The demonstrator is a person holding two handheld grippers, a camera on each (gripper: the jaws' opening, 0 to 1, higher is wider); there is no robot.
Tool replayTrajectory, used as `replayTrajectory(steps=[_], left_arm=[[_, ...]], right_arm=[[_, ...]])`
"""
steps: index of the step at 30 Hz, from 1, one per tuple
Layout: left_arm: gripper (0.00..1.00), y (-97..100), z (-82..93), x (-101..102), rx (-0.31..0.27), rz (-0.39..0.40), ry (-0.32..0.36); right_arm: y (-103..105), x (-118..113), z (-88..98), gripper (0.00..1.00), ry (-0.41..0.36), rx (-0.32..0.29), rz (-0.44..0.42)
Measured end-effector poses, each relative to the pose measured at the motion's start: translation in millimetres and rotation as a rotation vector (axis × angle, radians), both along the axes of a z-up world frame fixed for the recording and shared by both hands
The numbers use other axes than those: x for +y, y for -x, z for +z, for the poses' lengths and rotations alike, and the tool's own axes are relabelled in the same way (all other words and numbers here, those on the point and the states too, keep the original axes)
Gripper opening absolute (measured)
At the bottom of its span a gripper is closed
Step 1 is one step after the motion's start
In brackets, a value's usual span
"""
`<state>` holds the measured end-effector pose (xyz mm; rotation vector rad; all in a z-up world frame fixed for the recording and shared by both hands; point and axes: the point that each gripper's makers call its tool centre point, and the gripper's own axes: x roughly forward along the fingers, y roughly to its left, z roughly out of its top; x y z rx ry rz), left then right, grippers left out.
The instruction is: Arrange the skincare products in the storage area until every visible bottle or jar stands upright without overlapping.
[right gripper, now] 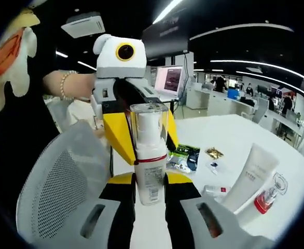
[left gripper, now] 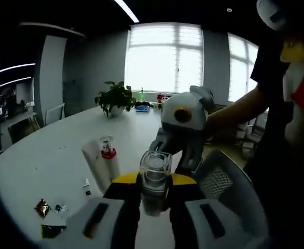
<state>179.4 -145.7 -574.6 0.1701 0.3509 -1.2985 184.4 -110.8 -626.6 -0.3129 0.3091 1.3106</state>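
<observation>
Both hand-held grippers are meeting in mid-air over the white desk (left gripper: 48,155), and the prize between them is a white pump bottle with a clear square cap and a red band (right gripper: 149,155). In the right gripper view, the right hand-held gripper (right gripper: 149,194) has its yellow-tipped jaws clamped on the bottle's lower body at centre frame, holding it upright, while the left hand-held gripper (right gripper: 141,137) reaches in from upper centre, its yellow jaws flanking the bottle near the neck. From the left gripper view, that same left gripper's jaws sit around the clear cap at lower centre; whether they press it or just bracket it, I cannot tell. Down on the desk, a white squeeze tube (left gripper: 96,166) leans against a small clear bottle with a red collar (left gripper: 108,148), left of centre, with a few small foil sachets (left gripper: 43,208) at lower left. This looks like a handover or steadying step, with placement not yet done. Next comes carrying the pump bottle down to a bare patch of desk, setting it upright and apart from the tube, then righting that leaning tube.
</observation>
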Motion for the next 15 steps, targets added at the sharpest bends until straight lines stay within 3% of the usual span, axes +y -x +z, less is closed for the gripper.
replayTrajectory(steps=[15], left_arm=[[0.15, -10.9, -66.3, -2.8, 0.048, 0.033, -0.085]], right_arm=[[-11.7, -8.1, -66.5, 0.21, 0.06, 0.052, -0.034]])
